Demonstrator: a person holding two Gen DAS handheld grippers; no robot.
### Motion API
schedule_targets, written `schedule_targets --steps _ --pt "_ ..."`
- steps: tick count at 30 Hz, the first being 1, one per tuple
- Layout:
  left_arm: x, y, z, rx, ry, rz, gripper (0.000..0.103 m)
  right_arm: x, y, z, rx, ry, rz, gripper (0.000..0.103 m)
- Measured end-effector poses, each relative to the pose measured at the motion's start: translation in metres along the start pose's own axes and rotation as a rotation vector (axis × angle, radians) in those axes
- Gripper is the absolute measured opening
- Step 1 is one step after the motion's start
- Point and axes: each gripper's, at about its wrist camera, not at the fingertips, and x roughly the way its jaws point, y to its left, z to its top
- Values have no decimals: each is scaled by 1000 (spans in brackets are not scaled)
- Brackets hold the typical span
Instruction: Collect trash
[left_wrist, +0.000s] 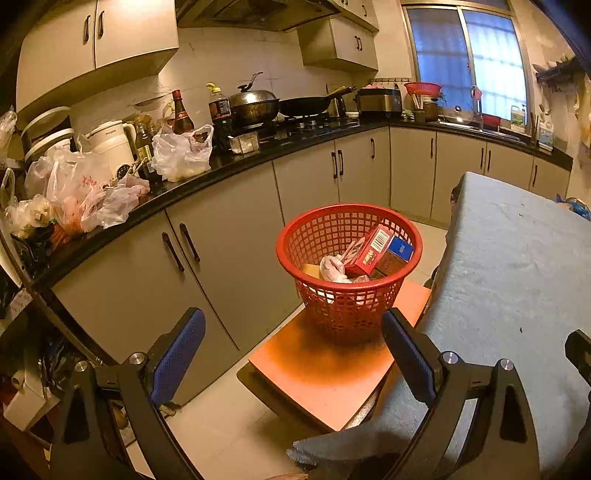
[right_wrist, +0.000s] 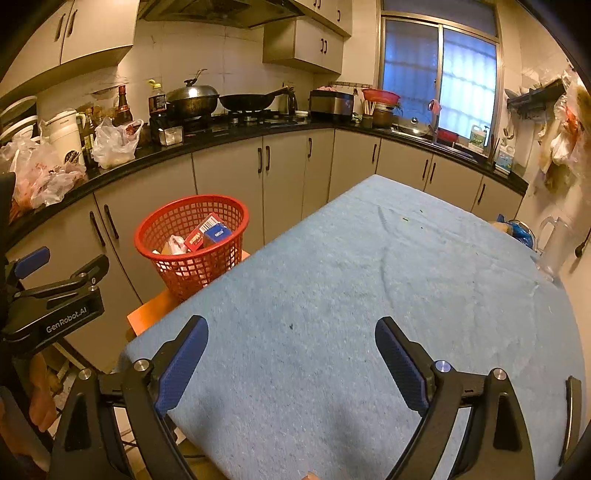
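A red mesh basket stands on an orange stool beside the blue-covered table. Inside it lie a red box, a blue box and crumpled white plastic. My left gripper is open, hovering over the stool in front of the basket with nothing between its fingers. My right gripper is open above the table's near end, holding nothing. The left gripper's body shows at the left edge of the right wrist view.
A black countertop runs along the left and back, crowded with plastic bags, bottles, a kettle and woks. Grey cabinets stand below it. A clear jug and a blue bag sit at the table's far right.
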Motion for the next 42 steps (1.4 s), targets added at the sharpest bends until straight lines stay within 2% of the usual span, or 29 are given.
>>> schedule_targets --steps 42 --pt "35 18 -8 -50 63 -32 95 17 28 -5 -65 46 -17 95"
